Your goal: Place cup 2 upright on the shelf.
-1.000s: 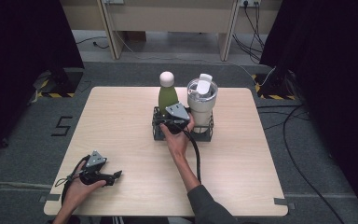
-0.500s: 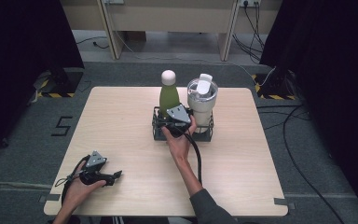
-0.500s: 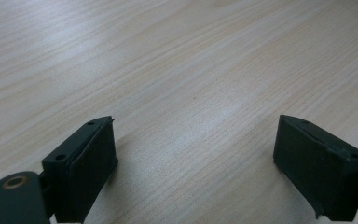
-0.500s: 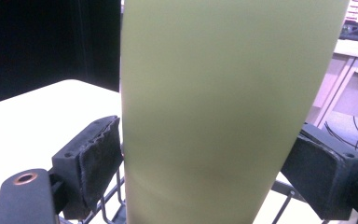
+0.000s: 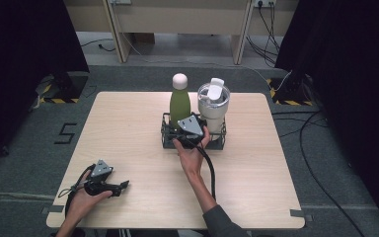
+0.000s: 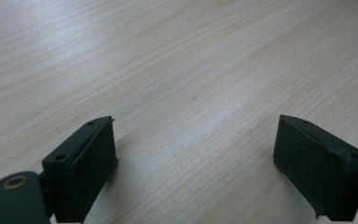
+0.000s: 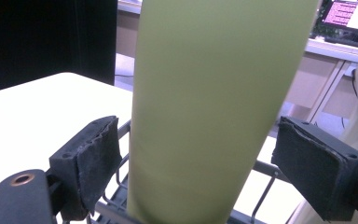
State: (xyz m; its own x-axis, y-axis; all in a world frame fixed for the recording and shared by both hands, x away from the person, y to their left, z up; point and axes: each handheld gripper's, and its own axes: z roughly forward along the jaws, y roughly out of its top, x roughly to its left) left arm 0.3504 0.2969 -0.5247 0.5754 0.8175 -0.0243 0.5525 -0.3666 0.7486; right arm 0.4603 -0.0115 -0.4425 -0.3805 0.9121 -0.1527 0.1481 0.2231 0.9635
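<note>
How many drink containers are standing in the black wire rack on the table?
2. The green bottle stands in the left part of the wire rack, between the open jaws of the right hand-held gripper. The lidded tumbler stands to its right. The gripper hides the rack's front part.

Even overhead light falls on the table [image 5: 128, 128] in the high view; its wood reads pale and flat, shadows under the hands short and soft; dark curtains at both sides swallow detail; the frame is slightly soft throughout. In the left gripper view, a pale sheen sits on the wood ahead, grain blurring farther off. In the right gripper view, the green bottle [image 7: 214, 107] is close and soft-edged; the tabletop blows out white; the background is blurred.
</note>
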